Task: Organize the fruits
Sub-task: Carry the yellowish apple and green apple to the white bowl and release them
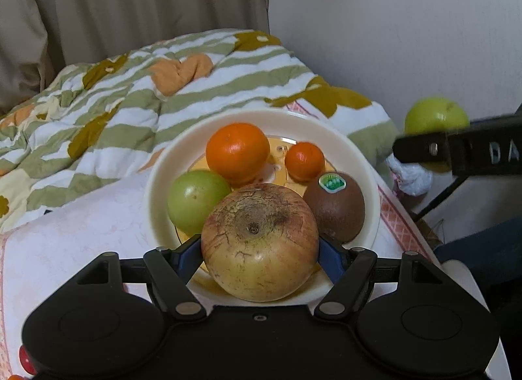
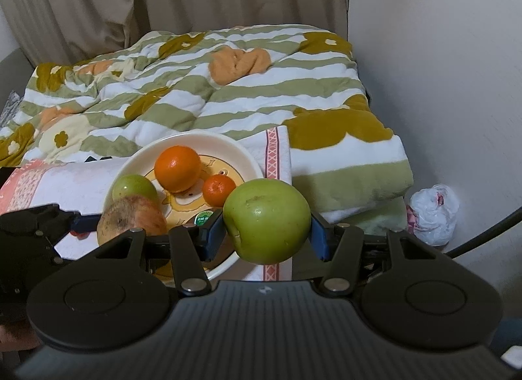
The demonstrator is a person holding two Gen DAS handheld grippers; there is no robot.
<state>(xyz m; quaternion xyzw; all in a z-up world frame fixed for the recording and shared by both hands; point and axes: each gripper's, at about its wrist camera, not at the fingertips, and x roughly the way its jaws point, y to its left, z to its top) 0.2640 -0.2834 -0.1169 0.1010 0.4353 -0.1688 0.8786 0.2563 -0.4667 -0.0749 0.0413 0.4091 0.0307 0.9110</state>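
A cream plate [image 1: 359,151] on a pink-patterned cloth holds a large orange [image 1: 237,151], a small mandarin [image 1: 304,161], a kiwi with a green sticker [image 1: 336,207] and a green apple [image 1: 195,200]. A big russet yellow-red apple [image 1: 259,243] rests at the plate's near side. It lies between the blue pads of my left gripper [image 1: 261,244], which stand just off its sides, so the gripper is open. My right gripper [image 2: 267,229] is shut on a second green apple [image 2: 266,220], held in the air just right of the plate's rim [image 2: 228,141].
A striped green, white and mustard quilt [image 2: 202,92] lies behind the plate. There are beige curtains at the back and a white wall on the right. A white plastic bag [image 2: 434,213] sits on the floor by the wall. Small red objects [image 1: 24,357] show at the lower left.
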